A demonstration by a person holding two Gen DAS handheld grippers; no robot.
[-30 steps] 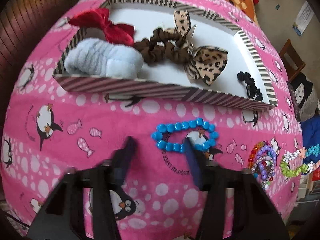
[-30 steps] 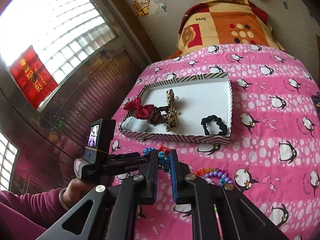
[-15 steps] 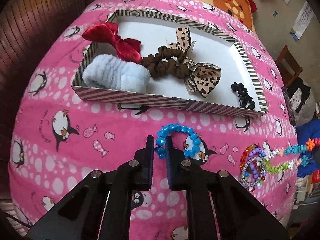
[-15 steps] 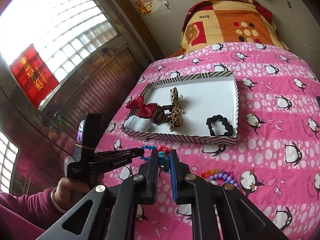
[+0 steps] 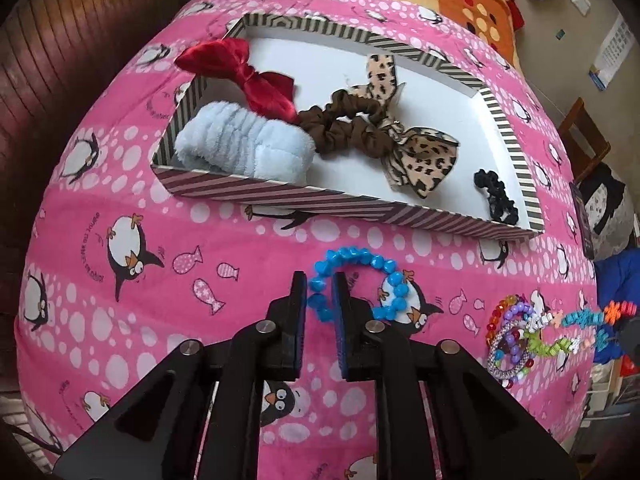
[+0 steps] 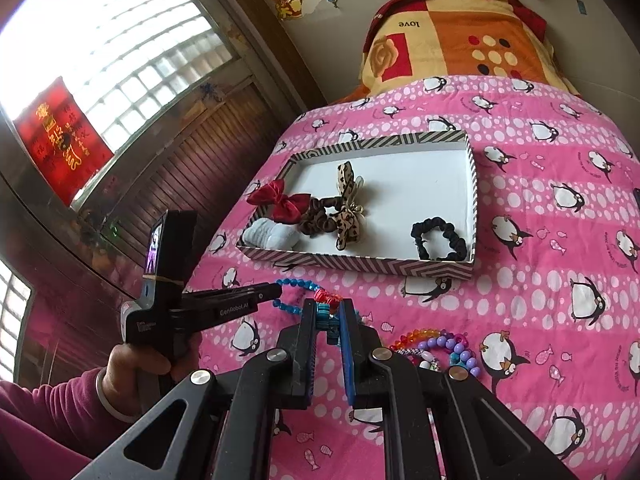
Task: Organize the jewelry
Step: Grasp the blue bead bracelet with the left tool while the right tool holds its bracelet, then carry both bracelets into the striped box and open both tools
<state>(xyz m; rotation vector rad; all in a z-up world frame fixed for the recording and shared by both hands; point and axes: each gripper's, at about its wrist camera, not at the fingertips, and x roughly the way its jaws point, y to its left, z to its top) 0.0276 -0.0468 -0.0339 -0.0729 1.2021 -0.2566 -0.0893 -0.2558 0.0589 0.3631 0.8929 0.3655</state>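
Note:
My left gripper [image 5: 320, 284] is shut on a blue bead bracelet [image 5: 394, 280] and holds it just above the pink penguin blanket [image 5: 160, 320], in front of the striped tray [image 5: 280, 194]. The same bracelet [image 6: 294, 282] shows in the right wrist view at the left gripper's tip [image 6: 276, 292]. My right gripper [image 6: 327, 312] is shut on a multicoloured bead strand [image 6: 325, 314], which trails in the left wrist view [image 5: 580, 320]. The tray [image 6: 360, 262] holds a red bow [image 5: 248, 76], a light blue fluffy band [image 5: 240, 146], a brown scrunchie [image 5: 344, 128], a leopard bow [image 5: 420, 160] and a black scrunchie [image 5: 496, 196].
A pile of colourful bead bracelets [image 5: 510, 340] lies on the blanket at the right; it also shows in the right wrist view [image 6: 440, 344]. An orange patterned pillow [image 6: 452, 36] lies beyond the tray. A wooden wall [image 6: 200, 168] and a window are at the left.
My left gripper closed on the blue bracelet and lifted it a little off the blanket, pulling back from the tray. The right gripper stayed shut on the bead strand.

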